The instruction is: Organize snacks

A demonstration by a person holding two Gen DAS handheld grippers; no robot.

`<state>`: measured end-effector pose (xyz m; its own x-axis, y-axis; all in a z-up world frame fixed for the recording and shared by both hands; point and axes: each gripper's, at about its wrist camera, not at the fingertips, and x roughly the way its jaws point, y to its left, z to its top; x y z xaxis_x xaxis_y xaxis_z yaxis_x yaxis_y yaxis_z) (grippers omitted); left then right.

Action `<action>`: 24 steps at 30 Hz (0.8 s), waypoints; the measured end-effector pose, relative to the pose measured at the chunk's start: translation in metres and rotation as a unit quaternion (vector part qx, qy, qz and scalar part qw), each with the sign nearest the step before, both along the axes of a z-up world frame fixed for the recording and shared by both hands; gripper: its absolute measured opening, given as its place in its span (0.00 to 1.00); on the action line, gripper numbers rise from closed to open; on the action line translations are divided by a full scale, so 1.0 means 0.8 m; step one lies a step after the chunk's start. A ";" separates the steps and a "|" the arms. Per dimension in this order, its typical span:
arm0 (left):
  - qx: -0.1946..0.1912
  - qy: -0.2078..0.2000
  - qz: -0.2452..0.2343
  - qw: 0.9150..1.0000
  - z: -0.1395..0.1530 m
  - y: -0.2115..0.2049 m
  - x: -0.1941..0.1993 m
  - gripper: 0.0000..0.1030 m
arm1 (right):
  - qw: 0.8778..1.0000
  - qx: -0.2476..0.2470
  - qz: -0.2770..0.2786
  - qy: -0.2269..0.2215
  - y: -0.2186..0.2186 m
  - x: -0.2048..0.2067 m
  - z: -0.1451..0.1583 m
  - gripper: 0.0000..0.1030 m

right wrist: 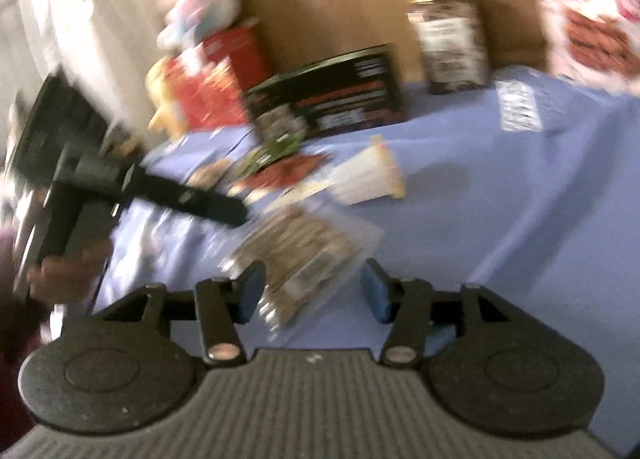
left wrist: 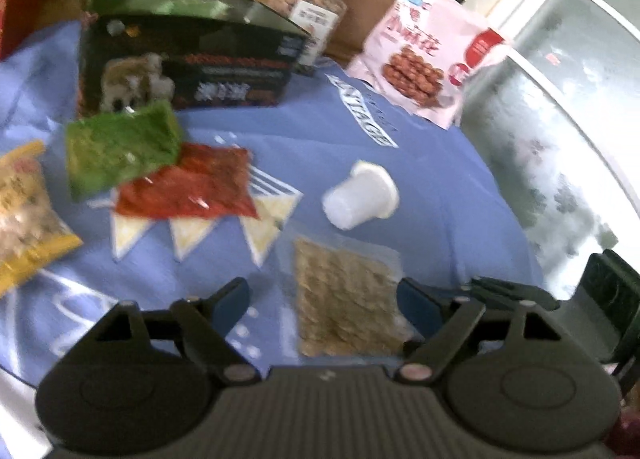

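Snacks lie on a blue cloth [left wrist: 420, 163]. A clear packet of tan crackers [left wrist: 344, 299] lies flat between the fingers of my open left gripper [left wrist: 324, 299]. In the right wrist view the same packet [right wrist: 296, 247] lies between the fingers of my open right gripper [right wrist: 314, 291], which is empty. A white cup [left wrist: 360, 195] lies on its side beyond the packet. A green packet [left wrist: 120, 147] overlaps a red packet [left wrist: 192, 187]. A yellow bag [left wrist: 24, 211] is at the left. The right view is blurred.
A black box [left wrist: 192, 63], a jar with a gold lid [left wrist: 308, 7] and a pink bag [left wrist: 424, 55] stand at the back. A frosted glass door [left wrist: 560, 119] is on the right. The left gripper [right wrist: 160, 187] reaches in from the left in the right wrist view.
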<state>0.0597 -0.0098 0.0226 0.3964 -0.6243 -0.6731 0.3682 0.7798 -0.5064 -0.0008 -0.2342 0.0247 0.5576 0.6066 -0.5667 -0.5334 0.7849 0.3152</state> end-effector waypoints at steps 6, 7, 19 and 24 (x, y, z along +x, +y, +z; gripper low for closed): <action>-0.030 0.019 -0.008 0.999 -0.004 -0.009 -0.007 0.39 | 0.994 -0.072 0.031 -0.074 0.046 -0.020 -0.005 0.61; -0.030 0.019 -0.003 0.999 -0.005 -0.007 -0.007 0.33 | 0.994 -0.078 0.027 -0.077 0.047 -0.019 -0.006 0.61; -0.118 0.032 0.002 0.992 -0.001 0.025 -0.003 0.13 | 0.999 -0.022 -0.015 -0.037 0.029 -0.002 -0.007 0.80; -0.154 0.025 -0.012 0.988 0.007 0.027 -0.005 0.13 | 0.999 -0.015 -0.001 -0.034 0.042 -0.001 -0.007 0.74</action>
<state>0.0557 0.0117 0.0282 0.3501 -0.8114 -0.4681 0.3542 0.5773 -0.7357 -0.0016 -0.2002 0.0194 0.5964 0.5893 -0.5450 -0.5513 0.7943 0.2554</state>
